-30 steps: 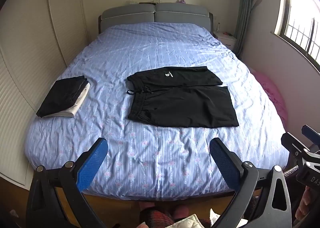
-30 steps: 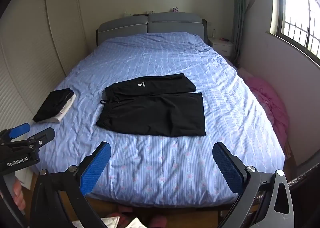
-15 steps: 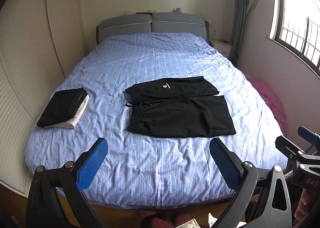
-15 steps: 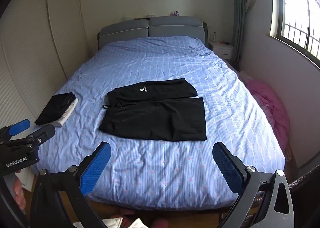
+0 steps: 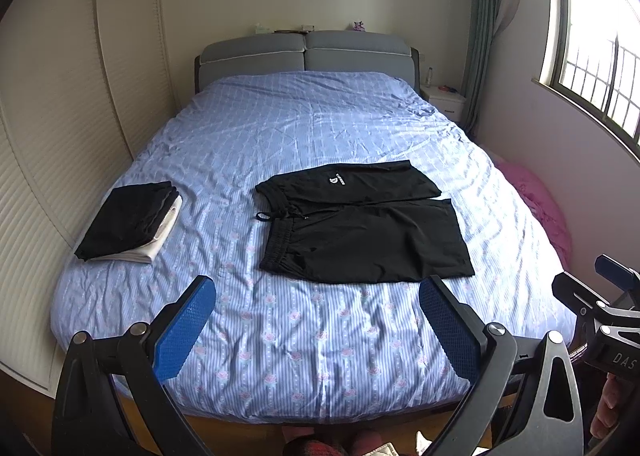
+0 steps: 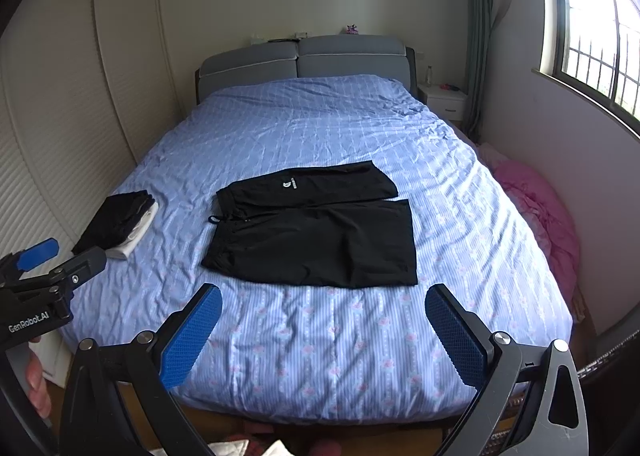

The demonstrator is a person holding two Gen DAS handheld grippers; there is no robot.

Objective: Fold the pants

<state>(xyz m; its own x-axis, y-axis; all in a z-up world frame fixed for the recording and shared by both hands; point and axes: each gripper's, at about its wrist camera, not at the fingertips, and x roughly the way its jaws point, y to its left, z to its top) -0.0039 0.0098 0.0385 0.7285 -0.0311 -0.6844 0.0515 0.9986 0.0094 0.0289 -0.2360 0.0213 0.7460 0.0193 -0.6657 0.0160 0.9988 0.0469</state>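
Pants [image 5: 362, 224] beyond both grippers' spread fingers [image 5: 184, 330].

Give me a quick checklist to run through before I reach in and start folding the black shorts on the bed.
1. Left gripper open and holding nothing: ok.
2. Right gripper open and holding nothing: ok.
3. Shorts spread flat on the bed, both legs pointing right: ok.
4. Nothing lying on the shorts: ok.
5. Folded stack apart from the shorts, at the bed's left edge: ok.
6. Grippers near the fabric: not ok, both hang off the foot of the bed, short of the shorts.
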